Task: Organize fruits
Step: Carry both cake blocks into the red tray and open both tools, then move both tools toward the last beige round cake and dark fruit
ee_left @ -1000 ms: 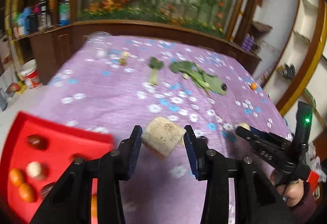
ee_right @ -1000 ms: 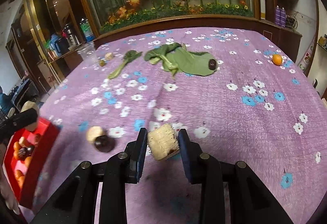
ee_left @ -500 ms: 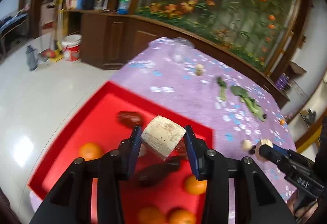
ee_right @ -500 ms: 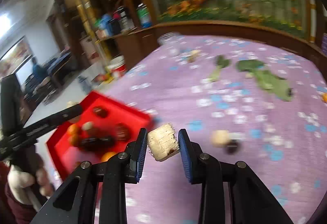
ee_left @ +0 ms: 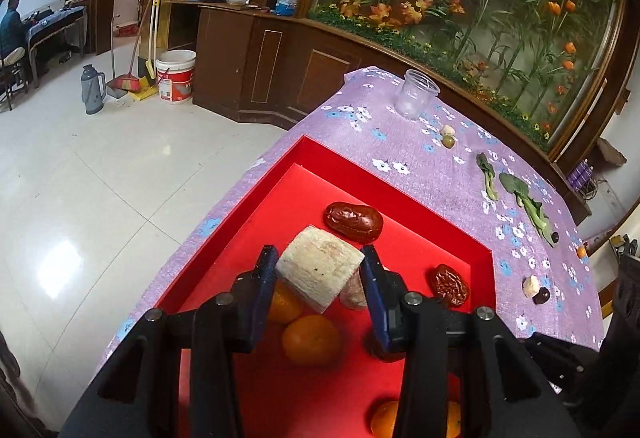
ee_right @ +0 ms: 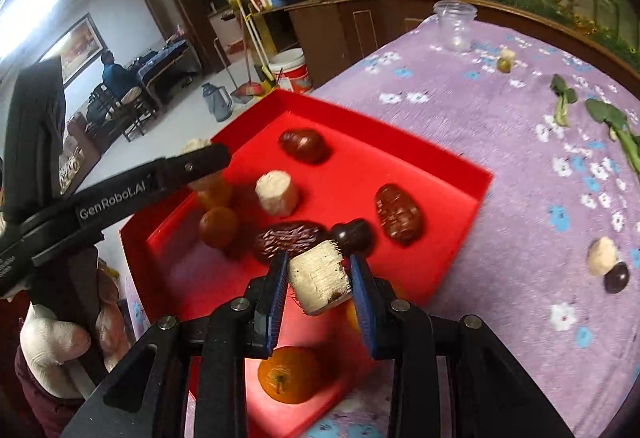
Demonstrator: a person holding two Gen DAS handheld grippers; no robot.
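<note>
A red tray (ee_left: 396, 194) (ee_right: 448, 166) sits at the near end of the purple table, holding oranges (ee_left: 312, 340) (ee_right: 289, 374), wrinkled red dates (ee_left: 353, 221) (ee_right: 398, 213), a pale chunk (ee_right: 277, 193) and dark fruits (ee_right: 354, 235). My left gripper (ee_left: 319, 274) hangs over the tray, shut on a pale fibrous chunk (ee_left: 318, 267). Over the tray's near edge my right gripper (ee_right: 319, 280) is shut on a second pale chunk (ee_right: 319, 278). The left gripper's fingers (ee_right: 192, 166) reach in from the left in the right wrist view.
On the flowered cloth (ee_left: 440, 174) lie a clear plastic jar (ee_left: 416, 99), a small green fruit with a pale piece (ee_left: 448, 138), leafy greens (ee_left: 524, 204), a pale chunk beside a dark fruit (ee_right: 606, 262) and a small orange (ee_left: 581, 251). Tiled floor drops off left of the table.
Both grippers have swung left from the open cloth to above the red tray, each still carrying its pale chunk. The left one now sits lower and closer over the fruit.
</note>
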